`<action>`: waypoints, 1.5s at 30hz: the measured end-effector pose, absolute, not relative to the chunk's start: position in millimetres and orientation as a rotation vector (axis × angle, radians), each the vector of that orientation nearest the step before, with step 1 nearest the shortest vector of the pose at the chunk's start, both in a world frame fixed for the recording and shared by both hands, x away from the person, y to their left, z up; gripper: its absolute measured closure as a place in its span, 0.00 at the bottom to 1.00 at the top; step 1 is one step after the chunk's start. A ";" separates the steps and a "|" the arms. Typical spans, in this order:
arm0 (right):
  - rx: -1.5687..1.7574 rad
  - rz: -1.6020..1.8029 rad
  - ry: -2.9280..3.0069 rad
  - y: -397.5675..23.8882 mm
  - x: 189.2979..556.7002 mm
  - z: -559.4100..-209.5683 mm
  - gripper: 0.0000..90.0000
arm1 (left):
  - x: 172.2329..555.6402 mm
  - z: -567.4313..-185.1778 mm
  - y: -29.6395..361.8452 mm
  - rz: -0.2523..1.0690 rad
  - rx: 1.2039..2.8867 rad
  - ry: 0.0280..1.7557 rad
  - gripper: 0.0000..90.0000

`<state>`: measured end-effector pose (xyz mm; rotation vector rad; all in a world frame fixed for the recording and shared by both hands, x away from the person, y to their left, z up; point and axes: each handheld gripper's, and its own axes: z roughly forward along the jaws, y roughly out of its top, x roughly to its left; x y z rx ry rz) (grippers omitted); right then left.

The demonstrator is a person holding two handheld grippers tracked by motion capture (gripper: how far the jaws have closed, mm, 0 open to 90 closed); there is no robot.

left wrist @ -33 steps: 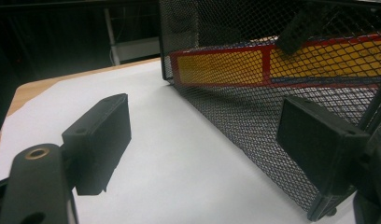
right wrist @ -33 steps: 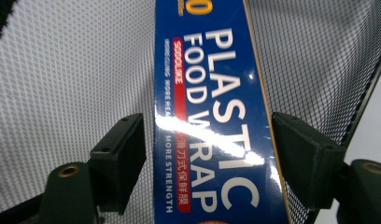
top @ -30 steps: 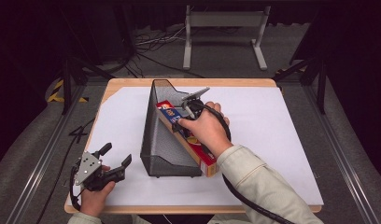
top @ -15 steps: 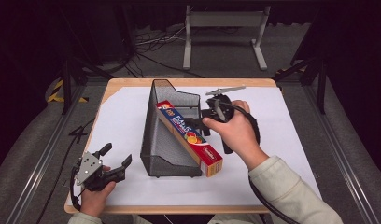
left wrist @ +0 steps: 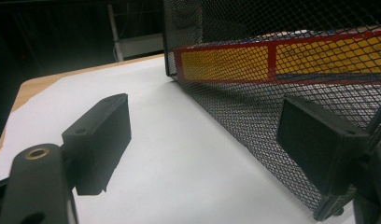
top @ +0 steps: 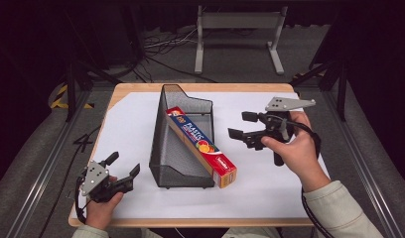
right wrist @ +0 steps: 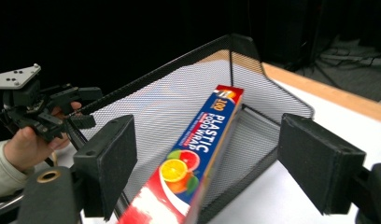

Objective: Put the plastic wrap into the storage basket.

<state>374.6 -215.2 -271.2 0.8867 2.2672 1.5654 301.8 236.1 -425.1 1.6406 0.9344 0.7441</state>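
Note:
A black wire-mesh basket [top: 166, 148] stands mid-table. A red and blue plastic wrap box [top: 200, 144] lies slanted in it, resting against the right wall, its near end poking out past the front. My right gripper [top: 240, 125] hovers open to the right of the box, apart from it. In the right gripper view the box [right wrist: 198, 140] and basket [right wrist: 179, 93] lie between my open jaws, farther off. My left gripper [top: 124, 163] rests open at the front left, beside the basket wall [left wrist: 254, 93]. The box [left wrist: 226, 63] shows through the mesh.
A white sheet [top: 290, 183] covers the wooden table [top: 141, 89]. A metal stand [top: 237, 22] and cables lie on the floor behind it. In the right gripper view the other hand's gripper [right wrist: 79, 109] shows at the far left.
My right gripper has come away from the box and moved right, now open and empty. The box stays leaning in the basket. The left gripper has not moved.

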 end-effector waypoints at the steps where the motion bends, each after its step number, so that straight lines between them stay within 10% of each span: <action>1: 0.870 1.558 2.250 -221.0 372.2 -270.5 0.23 | 301.6 -425.0 236.2 0.745 1.640 0.935 0.21; 22: 0.892 1.367 2.089 -328.9 333.4 -327.1 0.22 | 301.0 -424.8 235.4 0.758 1.651 0.947 0.21; 45: 1.082 1.283 2.055 -357.1 334.4 -419.2 0.23 | 301.1 -426.1 236.8 0.741 1.648 0.932 0.21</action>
